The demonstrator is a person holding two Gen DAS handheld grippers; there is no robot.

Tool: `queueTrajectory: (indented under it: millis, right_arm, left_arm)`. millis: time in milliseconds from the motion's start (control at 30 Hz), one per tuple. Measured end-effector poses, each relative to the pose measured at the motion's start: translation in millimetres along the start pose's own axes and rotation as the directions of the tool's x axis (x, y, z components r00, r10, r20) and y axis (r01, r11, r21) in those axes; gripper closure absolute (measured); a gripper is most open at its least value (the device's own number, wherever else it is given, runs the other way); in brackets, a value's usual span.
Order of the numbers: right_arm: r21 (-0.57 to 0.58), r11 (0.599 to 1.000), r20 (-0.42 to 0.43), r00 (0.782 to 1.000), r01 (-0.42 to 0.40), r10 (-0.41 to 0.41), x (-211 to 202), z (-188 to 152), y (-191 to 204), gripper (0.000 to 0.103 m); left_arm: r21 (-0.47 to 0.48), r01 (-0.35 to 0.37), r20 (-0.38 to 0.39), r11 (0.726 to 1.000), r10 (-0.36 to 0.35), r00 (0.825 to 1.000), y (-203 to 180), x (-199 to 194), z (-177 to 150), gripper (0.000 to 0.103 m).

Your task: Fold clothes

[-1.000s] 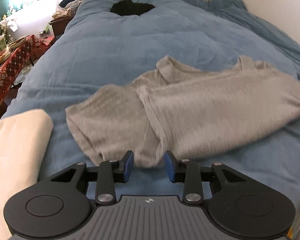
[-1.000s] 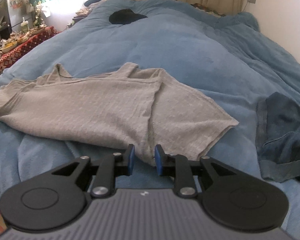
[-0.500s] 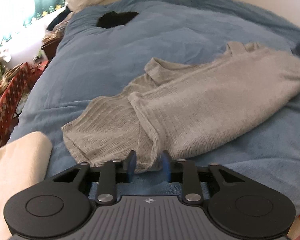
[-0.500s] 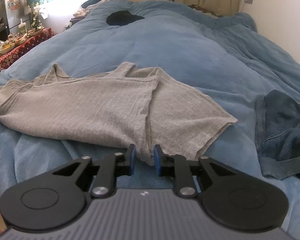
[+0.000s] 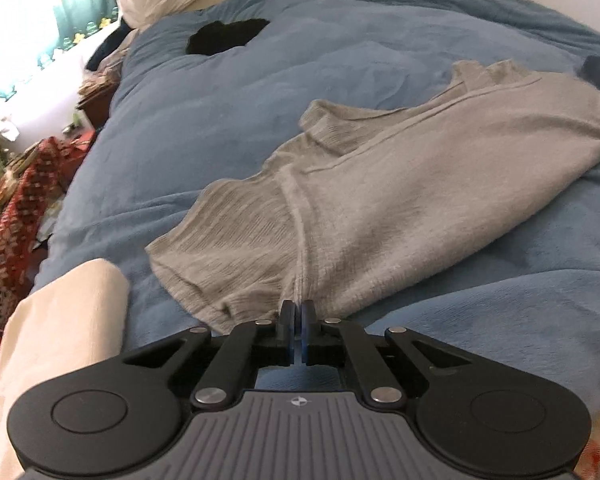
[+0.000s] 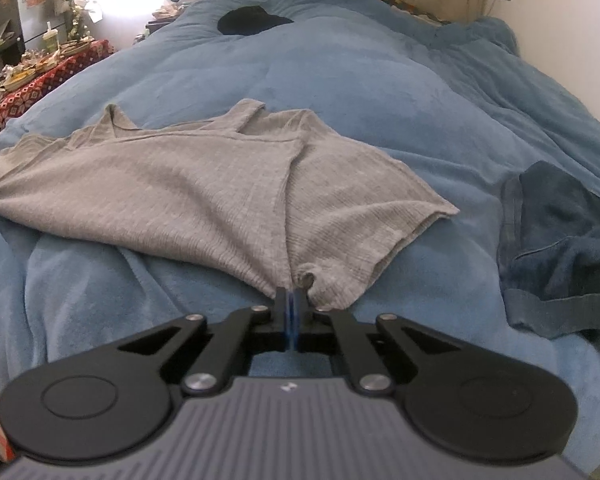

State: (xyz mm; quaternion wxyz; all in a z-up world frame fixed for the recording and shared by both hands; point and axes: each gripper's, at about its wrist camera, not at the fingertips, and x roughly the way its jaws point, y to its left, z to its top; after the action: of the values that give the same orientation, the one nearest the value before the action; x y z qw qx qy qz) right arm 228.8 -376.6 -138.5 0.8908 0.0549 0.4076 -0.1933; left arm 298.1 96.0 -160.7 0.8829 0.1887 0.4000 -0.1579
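Observation:
A grey knit shirt [image 5: 400, 200] lies spread on the blue bed cover [image 5: 228, 120], with both sleeves folded in over the body. In the left wrist view my left gripper [image 5: 299, 308] is at the shirt's near hem. Its jaws are closing, and the blue pads pinch a bunched fold of the hem. In the right wrist view the same shirt [image 6: 180, 184] stretches away to the left. My right gripper [image 6: 291, 294] is at the other near corner. Its jaws are also closing, with the hem cloth gathered between the pads.
A cream folded cloth [image 5: 60, 340] lies near left. A dark blue garment [image 6: 560, 240] sits crumpled on the right. A black item [image 6: 252, 20] rests far up the bed. A cluttered table with a red patterned cloth [image 6: 40, 80] stands left. A white wall [image 6: 572, 40] runs along the right.
Both grippers went from open, astride the shirt's near hem, to closed on it. The cloth now puckers at each grip. The left wrist view has rolled.

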Motion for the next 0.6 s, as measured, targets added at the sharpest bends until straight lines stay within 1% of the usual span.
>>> queueTrajectory:
  millis: [100,167,233,300,333,367,433,467,500,600]
  right_arm:
    - [0.016,1.0,0.03,0.999,-0.013,0.012,-11.9,4.6,-4.3,0.102]
    - [0.012,1.0,0.042,0.999,-0.025,0.024,-17.6,6.6,-5.0,0.102]
    - [-0.001,1.0,0.03,0.999,-0.017,0.017,-13.9,6.1,-3.2,0.102]
    - [-0.005,1.0,-0.001,1.0,-0.006,0.006,-3.5,2.6,-1.2,0.102]
    - [-0.007,1.0,-0.016,1.0,-0.002,0.001,1.8,0.6,-0.2,0.101]
    - [-0.012,1.0,-0.024,1.0,0.005,-0.005,4.8,-1.2,1.4,0.101]
    - [-0.03,0.999,-0.013,1.0,0.017,-0.017,0.5,-3.3,6.3,0.099]
    - [-0.041,0.999,0.001,1.0,0.021,-0.021,-4.5,-4.1,8.7,0.098]
    - [-0.052,0.998,0.017,1.0,0.023,-0.022,-10.1,-4.4,11.3,0.097]
    - [-0.066,0.998,0.063,0.998,0.013,-0.009,-23.5,2.3,21.3,0.096]
  left_arm:
    - [-0.045,0.034,0.035,0.998,-0.032,0.999,8.7,-12.4,3.0,0.1]
    - [-0.041,0.039,0.046,0.998,-0.037,0.998,7.8,-15.0,3.2,0.1]
    - [-0.019,0.021,0.004,1.0,-0.021,1.0,2.5,-3.2,0.2,0.1]
    - [-0.01,0.007,-0.046,1.0,-0.007,0.999,-3.2,11.1,-4.0,0.097]
    - [-0.009,-0.006,-0.057,1.0,0.005,0.998,-6.2,13.9,-5.4,0.094]
    - [-0.006,-0.016,-0.06,1.0,0.016,0.998,-9.0,14.6,-6.5,0.094]
    - [0.004,-0.025,-0.034,1.0,0.025,0.999,-13.4,5.3,-6.9,0.094]
    - [0.006,-0.023,-0.016,1.0,0.023,1.0,-14.2,-2.3,-7.1,0.09]
    - [0.007,-0.023,0.003,1.0,0.022,1.0,-14.9,-9.7,-7.4,0.088]
    - [-0.011,-0.023,0.06,1.0,0.023,0.998,-17.4,-30.1,-2.1,0.088]
